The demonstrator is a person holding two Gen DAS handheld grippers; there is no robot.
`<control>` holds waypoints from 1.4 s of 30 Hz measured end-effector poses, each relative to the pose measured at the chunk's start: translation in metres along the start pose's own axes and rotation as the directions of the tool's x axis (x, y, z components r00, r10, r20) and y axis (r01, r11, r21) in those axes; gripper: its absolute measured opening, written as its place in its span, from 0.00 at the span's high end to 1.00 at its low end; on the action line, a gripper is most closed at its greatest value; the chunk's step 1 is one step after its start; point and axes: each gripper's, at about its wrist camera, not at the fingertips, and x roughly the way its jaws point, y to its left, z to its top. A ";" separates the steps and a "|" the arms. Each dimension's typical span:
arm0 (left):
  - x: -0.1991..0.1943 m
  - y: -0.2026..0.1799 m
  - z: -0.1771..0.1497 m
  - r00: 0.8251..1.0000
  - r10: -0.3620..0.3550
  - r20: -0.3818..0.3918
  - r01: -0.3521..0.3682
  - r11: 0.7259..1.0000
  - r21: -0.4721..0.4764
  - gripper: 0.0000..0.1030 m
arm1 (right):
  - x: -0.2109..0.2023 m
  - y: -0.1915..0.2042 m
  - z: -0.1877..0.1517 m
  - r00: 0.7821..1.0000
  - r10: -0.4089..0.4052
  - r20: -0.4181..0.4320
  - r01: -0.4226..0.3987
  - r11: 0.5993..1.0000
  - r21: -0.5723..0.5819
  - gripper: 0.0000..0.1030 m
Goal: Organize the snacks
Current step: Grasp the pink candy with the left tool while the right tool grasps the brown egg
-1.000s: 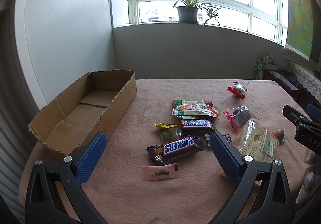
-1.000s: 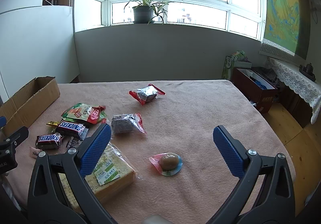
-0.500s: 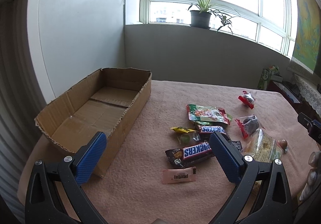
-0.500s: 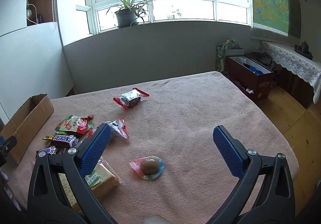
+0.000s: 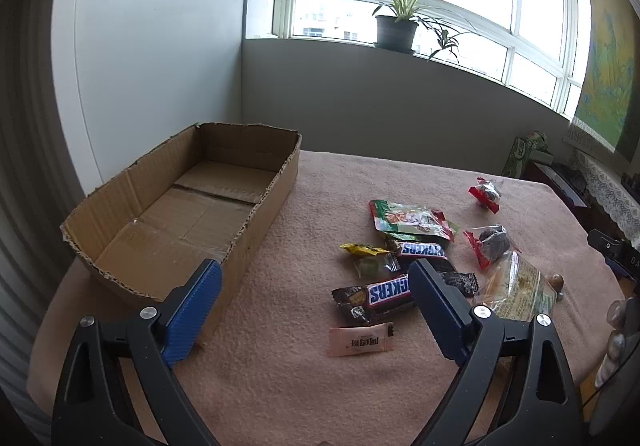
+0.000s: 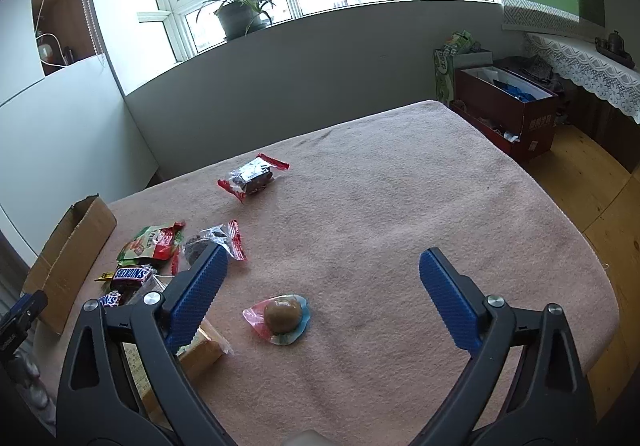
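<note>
— Well, seeing the left claw (image 5: 314, 286) gaping wide, gripping nothing, hovering above the desk (image 5: 288, 378) between the cardboard box (image 5: 256, 230) and the snack pile.

— Noting the same on the right claw (image 6: 322, 274): spread wide, holding nothing, hanging over the pink-covered desk with the wrapped egg (image 6: 282, 316) lying between the blue pads (image 6: 200, 294).

— Lying open and bare inside, that box, sitting at the desk's left edge. Resting just right of it, well apart: two Snickers bars (image 5: 380, 292), one nearer, one farther, touching a small dark packet.

— Spotting a pale pink sachet (image 5: 360, 340) just in front of the nearer bar. Also a yellow candy and a clear green one beside the bars.

— Behind those, lying flat, a green and red pouch (image 5: 410, 220). Farther back, sitting alone, a red-ended clear packet (image 6: 254, 176) with something dark inside.

— Another such packet (image 5: 492, 246) lying close to the clear-wrapped bread (image 5: 516, 284). Partly hiding behind the right claw's left finger, that bread.
</note>
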 end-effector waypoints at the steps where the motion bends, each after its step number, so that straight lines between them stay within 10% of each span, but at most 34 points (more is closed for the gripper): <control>1: 0.000 -0.001 -0.002 1.000 -0.011 -0.008 0.011 1.000 0.006 0.11 | 0.002 0.001 -0.001 1.000 0.009 -0.016 -0.010 1.000 -0.006 0.08; 25: 0.048 -0.022 -0.038 0.977 -0.016 -0.211 0.038 0.994 0.098 0.19 | 0.036 0.040 -0.038 0.987 -0.071 -0.146 0.029 0.961 -0.275 0.26; 42: 0.050 -0.030 -0.040 0.977 -0.025 -0.210 0.055 0.989 0.140 0.56 | 0.044 0.043 -0.042 0.983 -0.075 -0.167 0.022 0.954 -0.299 0.49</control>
